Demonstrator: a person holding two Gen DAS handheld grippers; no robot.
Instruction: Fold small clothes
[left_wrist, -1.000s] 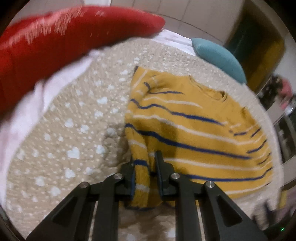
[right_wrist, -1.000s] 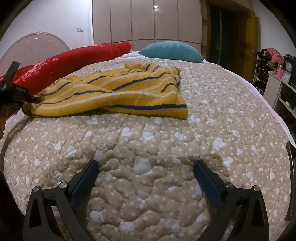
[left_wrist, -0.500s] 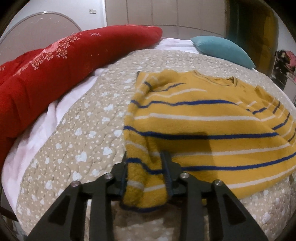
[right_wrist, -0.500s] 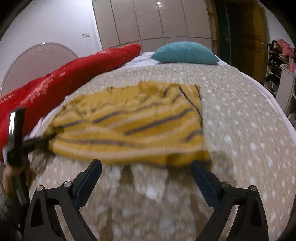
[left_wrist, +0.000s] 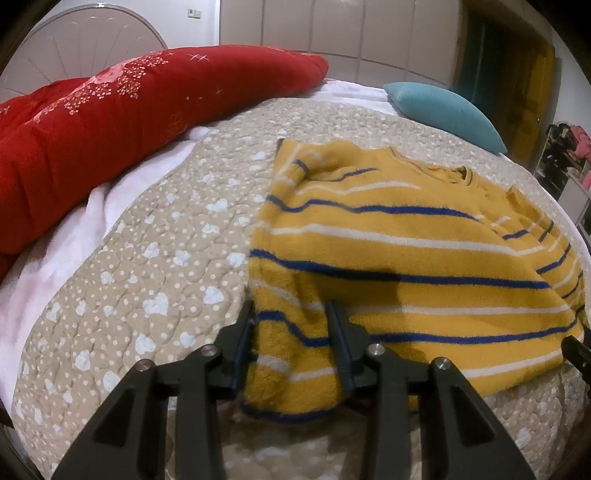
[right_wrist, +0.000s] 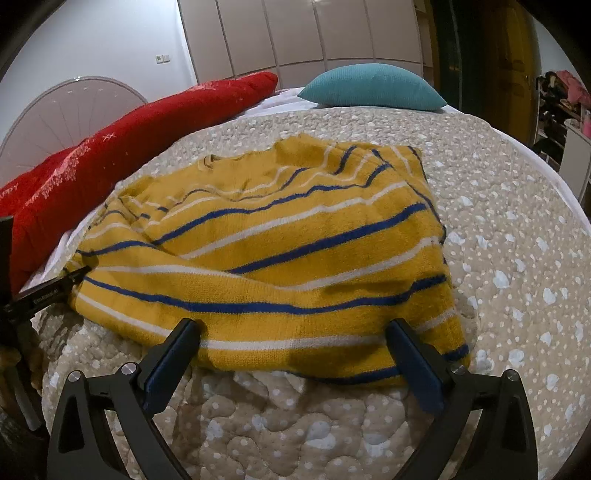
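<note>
A beige quilted bed carries the striped yellow sweater; left gripper opening, its corner between the jaws; only the right view shows right gripper spread wide, holding nothing, at the hem.

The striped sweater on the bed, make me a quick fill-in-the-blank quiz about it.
1. The sweater is yellow with white and ____ stripes.
2. It lies on a beige ____.
3. The cushion beyond it is ____.
4. The right claw stands wide ____.

Missing: blue; quilt; teal; open
</note>
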